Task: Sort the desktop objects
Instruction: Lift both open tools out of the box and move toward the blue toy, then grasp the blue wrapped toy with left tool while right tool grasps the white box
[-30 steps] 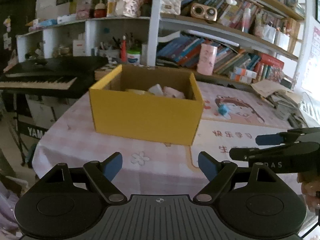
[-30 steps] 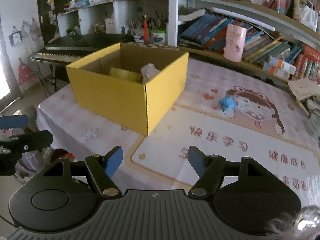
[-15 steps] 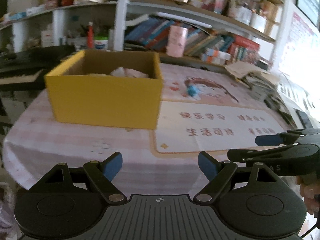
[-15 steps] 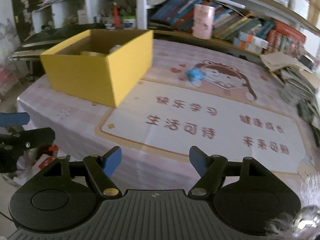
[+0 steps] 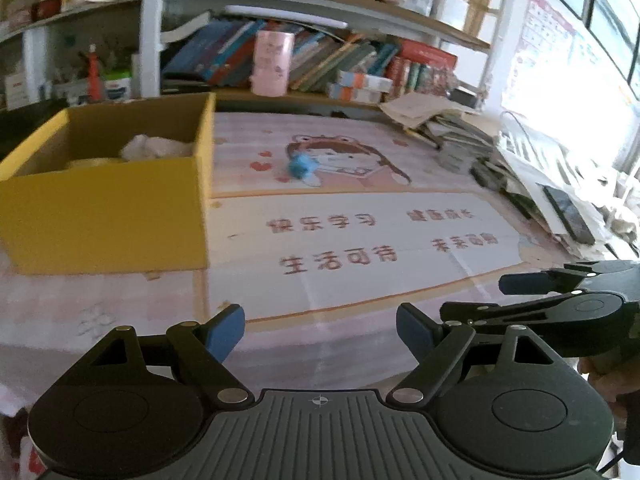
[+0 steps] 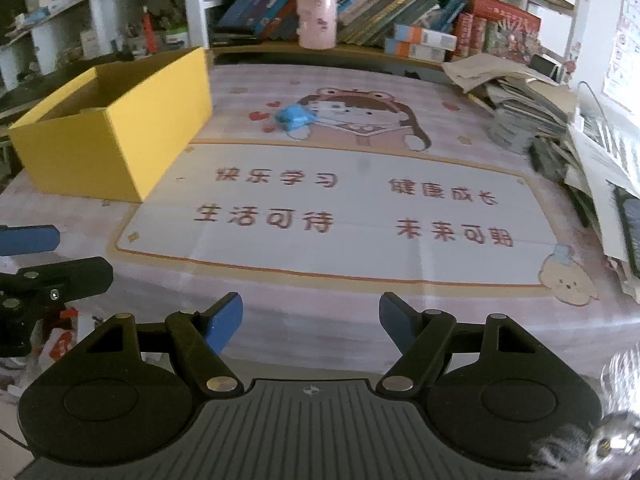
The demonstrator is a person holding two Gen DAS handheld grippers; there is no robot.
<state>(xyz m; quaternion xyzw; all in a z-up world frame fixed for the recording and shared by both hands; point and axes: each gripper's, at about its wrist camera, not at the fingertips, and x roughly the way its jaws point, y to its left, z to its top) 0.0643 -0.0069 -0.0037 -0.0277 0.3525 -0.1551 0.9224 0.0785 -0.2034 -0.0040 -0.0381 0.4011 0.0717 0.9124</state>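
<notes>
The left gripper point(image 5: 320, 330) is held level and low with its two blue-tipped fingers point(image 5: 224, 330) spread wide apart and nothing between them. The right gripper point(image 6: 310, 322) sits in the same pose, jaws parted and empty, its blue fingertips point(image 6: 222, 326) well apart. Each shows at the edge of the other's view, side by side and pointing the same way, the right gripper's holding hand point(image 5: 600, 368) only partly visible.

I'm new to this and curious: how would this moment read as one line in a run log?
left gripper: open, empty | right gripper: open, empty | blue object: on mat, beside yellow box | box: holds items | stage: not yet picked
</notes>
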